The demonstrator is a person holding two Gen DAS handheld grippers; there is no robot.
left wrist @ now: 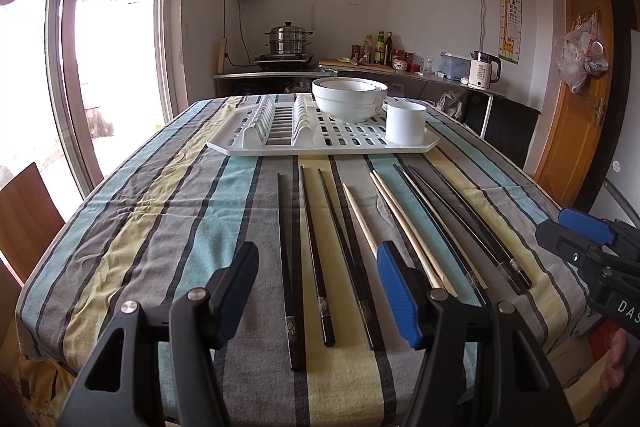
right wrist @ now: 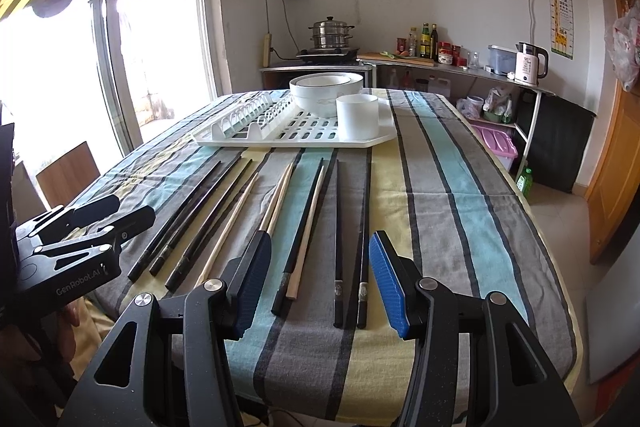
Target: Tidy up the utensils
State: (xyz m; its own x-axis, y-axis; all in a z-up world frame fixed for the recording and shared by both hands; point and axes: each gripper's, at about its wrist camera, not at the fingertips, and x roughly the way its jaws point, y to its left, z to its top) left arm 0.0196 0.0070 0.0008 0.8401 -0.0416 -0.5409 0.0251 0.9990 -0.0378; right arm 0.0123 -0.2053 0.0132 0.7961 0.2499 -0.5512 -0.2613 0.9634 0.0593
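Note:
Several chopsticks lie side by side on the striped tablecloth (left wrist: 160, 227), black ones (left wrist: 285, 247) (right wrist: 338, 227) mixed with pale wooden ones (left wrist: 361, 219) (right wrist: 308, 227). Behind them a white drying rack (left wrist: 256, 143) (right wrist: 224, 139) carries stacked white bowls (left wrist: 350, 99) (right wrist: 326, 93) and a white cylindrical holder (left wrist: 405, 123) (right wrist: 357, 117). My left gripper (left wrist: 318, 295) (right wrist: 124, 213) hangs open above the near ends of the left black chopsticks, holding nothing. My right gripper (right wrist: 322, 281) (left wrist: 560, 227) is open too, over the near ends of the right-hand chopsticks.
A wooden chair (left wrist: 24, 219) stands at the table's left edge beside a glass door. At the back, a counter holds a steamer pot (left wrist: 288, 41), bottles and a white kettle (left wrist: 484, 69). An orange door (left wrist: 576, 99) is on the right.

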